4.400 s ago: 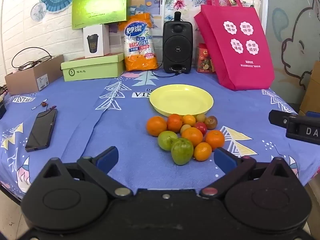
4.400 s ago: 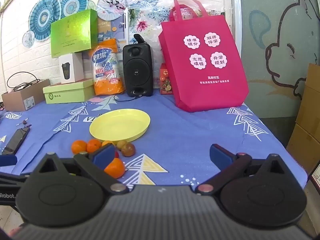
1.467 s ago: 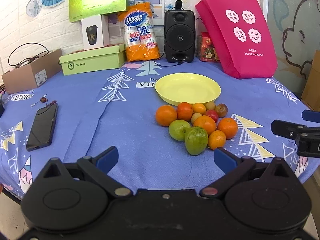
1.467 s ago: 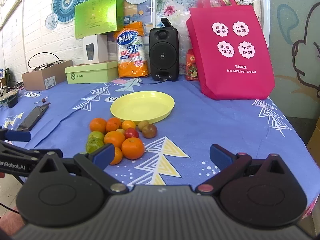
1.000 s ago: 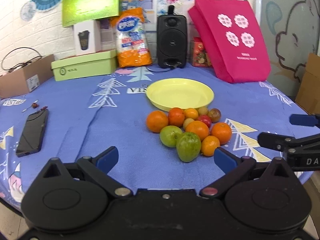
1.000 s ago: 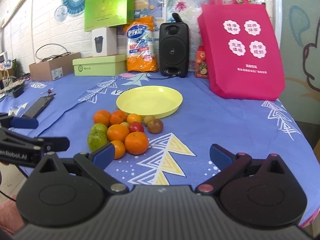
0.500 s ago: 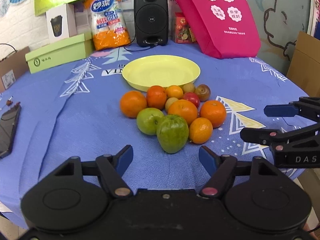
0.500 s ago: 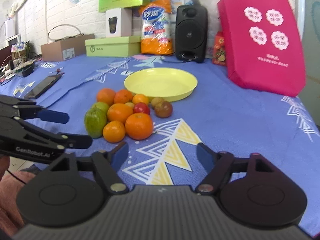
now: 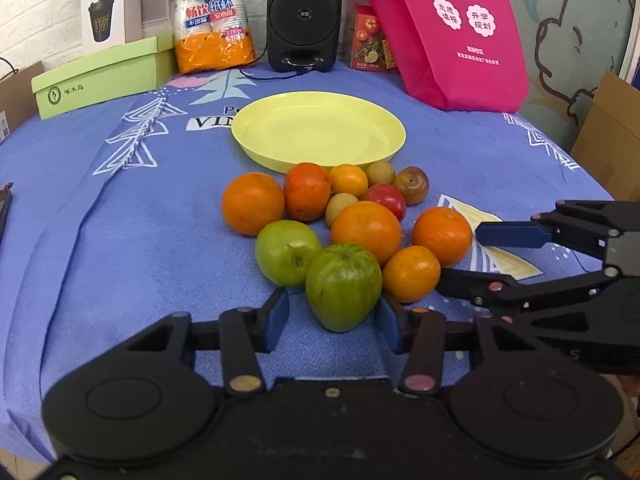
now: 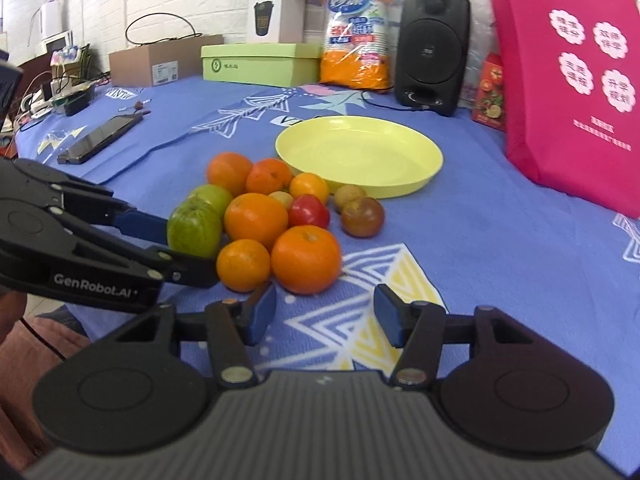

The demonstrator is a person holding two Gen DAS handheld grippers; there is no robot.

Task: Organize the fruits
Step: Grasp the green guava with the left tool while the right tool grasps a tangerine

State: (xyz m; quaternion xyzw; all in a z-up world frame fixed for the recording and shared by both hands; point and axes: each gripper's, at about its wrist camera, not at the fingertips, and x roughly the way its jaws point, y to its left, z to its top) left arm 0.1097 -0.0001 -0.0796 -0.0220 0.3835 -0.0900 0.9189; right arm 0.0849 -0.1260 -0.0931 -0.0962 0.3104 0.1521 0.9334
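A pile of fruit lies on the blue tablecloth in front of an empty yellow plate (image 9: 320, 128) (image 10: 360, 148). It holds several oranges, two green fruits and a few small red and brown ones. My left gripper (image 9: 332, 318) (image 10: 186, 248) is closing with the nearest green fruit (image 9: 343, 284) (image 10: 194, 228) between its jaws; a gap shows beside the left pad. My right gripper (image 10: 324, 314) (image 9: 460, 256) is also closing, with nothing between its jaws. It sits just short of the big orange (image 10: 306, 258) (image 9: 442, 230) at the pile's right edge.
Behind the plate stand a black speaker (image 9: 304, 16), a pink bag (image 9: 448, 28), a pack of paper cups (image 9: 212, 20) and a green box (image 9: 100, 76). A phone (image 10: 100, 138) lies on the cloth to the left. Cardboard boxes (image 9: 608, 140) stand beyond the table's right edge.
Both grippers came forward and down to the fruit pile and their jaws narrowed. The left now straddles the green fruit. The fruit has not shifted.
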